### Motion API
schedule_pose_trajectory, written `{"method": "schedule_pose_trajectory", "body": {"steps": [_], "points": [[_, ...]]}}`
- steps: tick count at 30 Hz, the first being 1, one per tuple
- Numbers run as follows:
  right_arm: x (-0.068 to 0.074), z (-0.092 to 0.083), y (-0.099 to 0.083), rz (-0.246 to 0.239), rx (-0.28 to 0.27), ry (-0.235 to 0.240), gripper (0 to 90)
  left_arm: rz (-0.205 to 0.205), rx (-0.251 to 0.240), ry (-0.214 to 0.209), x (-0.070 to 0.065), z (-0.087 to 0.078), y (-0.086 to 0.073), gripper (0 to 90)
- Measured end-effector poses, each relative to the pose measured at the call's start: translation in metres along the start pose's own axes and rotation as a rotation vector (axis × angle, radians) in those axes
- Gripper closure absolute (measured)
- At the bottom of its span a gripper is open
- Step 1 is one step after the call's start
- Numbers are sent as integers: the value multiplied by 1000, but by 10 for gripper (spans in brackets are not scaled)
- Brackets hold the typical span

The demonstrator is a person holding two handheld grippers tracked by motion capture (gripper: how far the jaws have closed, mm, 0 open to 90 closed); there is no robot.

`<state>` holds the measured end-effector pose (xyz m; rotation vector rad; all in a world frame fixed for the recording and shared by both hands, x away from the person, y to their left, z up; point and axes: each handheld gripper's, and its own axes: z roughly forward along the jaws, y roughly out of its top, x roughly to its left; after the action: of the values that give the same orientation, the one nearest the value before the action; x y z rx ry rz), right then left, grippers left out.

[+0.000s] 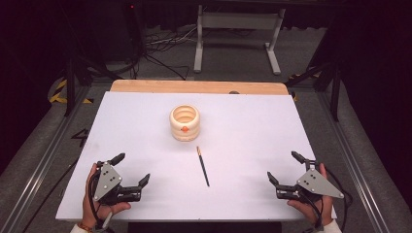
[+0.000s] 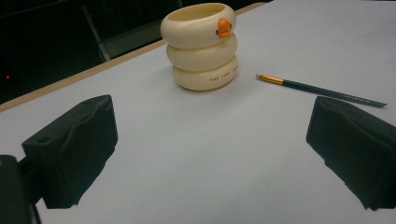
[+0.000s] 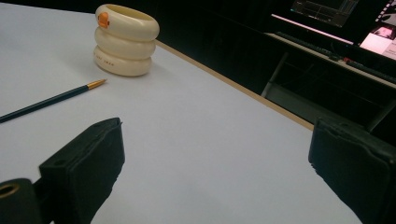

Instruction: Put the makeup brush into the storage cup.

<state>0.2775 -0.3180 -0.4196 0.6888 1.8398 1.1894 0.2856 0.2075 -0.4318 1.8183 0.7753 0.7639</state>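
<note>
Pencil (image 1: 203,166), dark-barrelled with a gold ferrule, lies flat on the white bench (image 1: 252,126) between the two grippers, well apart from both, its ferrule end near the cream ringed pen holder (image 1: 184,123). Left gripper (image 1: 132,169) and right gripper (image 1: 283,166) rest near the bench's front edge, jaws spread wide and empty. The holder bears small dark lettering, too small to read.

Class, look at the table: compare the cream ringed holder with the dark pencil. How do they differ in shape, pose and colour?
The holder is squat, made of three stacked rings; the pencil is thin and straight. The holder stands upright with its open mouth upward; the pencil lies flat. The holder is cream with an orange spot; the pencil is dark with a gold end nearest the holder. Both rest untouched on the white table, close but apart.
</note>
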Motion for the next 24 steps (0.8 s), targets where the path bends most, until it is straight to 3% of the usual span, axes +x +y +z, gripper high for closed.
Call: {"method": "schedule_pose_trajectory", "body": {"steps": [8,22,24], "points": [[0,0,-1,6,11,-11,45,-10,46,-20,-1,6,-2,52],[3,5,-2,-3,47,-13,53,6,45,-28,-2,6,-2,56],[5,7,0,8,51,3,55,0,40,-26,-1,5,-2,55]]}}
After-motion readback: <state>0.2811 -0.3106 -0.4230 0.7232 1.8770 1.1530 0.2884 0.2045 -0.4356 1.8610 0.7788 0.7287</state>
